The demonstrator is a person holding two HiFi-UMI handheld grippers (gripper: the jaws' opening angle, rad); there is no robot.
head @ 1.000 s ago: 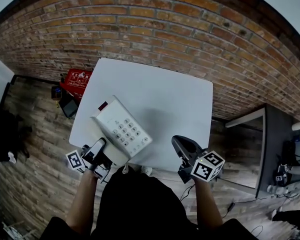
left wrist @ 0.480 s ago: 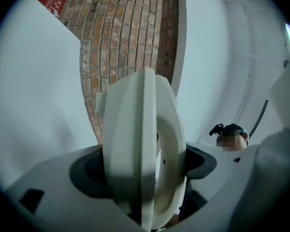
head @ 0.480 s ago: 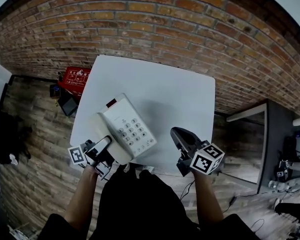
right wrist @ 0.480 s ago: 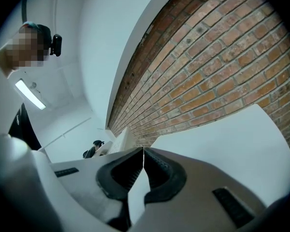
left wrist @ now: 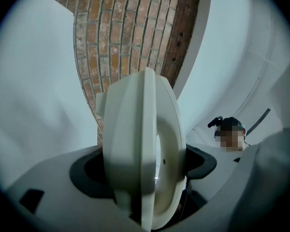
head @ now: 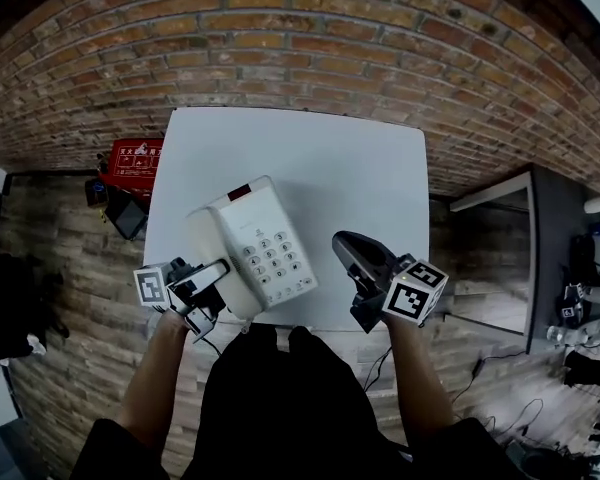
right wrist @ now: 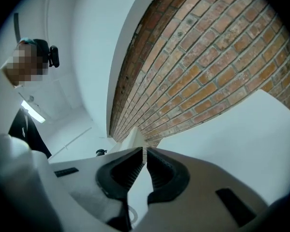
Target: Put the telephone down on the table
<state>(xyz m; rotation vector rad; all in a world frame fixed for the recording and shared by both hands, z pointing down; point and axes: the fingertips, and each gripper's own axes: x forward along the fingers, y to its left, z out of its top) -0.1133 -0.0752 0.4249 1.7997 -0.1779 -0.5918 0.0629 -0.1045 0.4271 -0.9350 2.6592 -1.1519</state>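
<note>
A cream telephone (head: 260,243) with a grey keypad and its handset along the left side sits over the near left part of the white table (head: 320,158). I cannot tell whether it touches the tabletop. My left gripper (head: 216,274) is shut on the telephone's near left end. In the left gripper view the telephone (left wrist: 145,129) stands edge-on between the dark pads (left wrist: 87,170) of the left gripper (left wrist: 144,175). My right gripper (head: 344,246) hovers over the table's near edge, to the right of the telephone, shut and empty. In the right gripper view the right gripper (right wrist: 144,159) has its ribbed pads together.
A brick wall (head: 310,48) runs behind the table. A red box (head: 132,158) and a black object (head: 128,211) lie on the wood floor at the table's left. A dark grey table (head: 555,258) stands at the right.
Both grippers have shifted a little further over the table. The telephone moved with the left gripper and turned slightly, so its long side now points more toward the wall.
</note>
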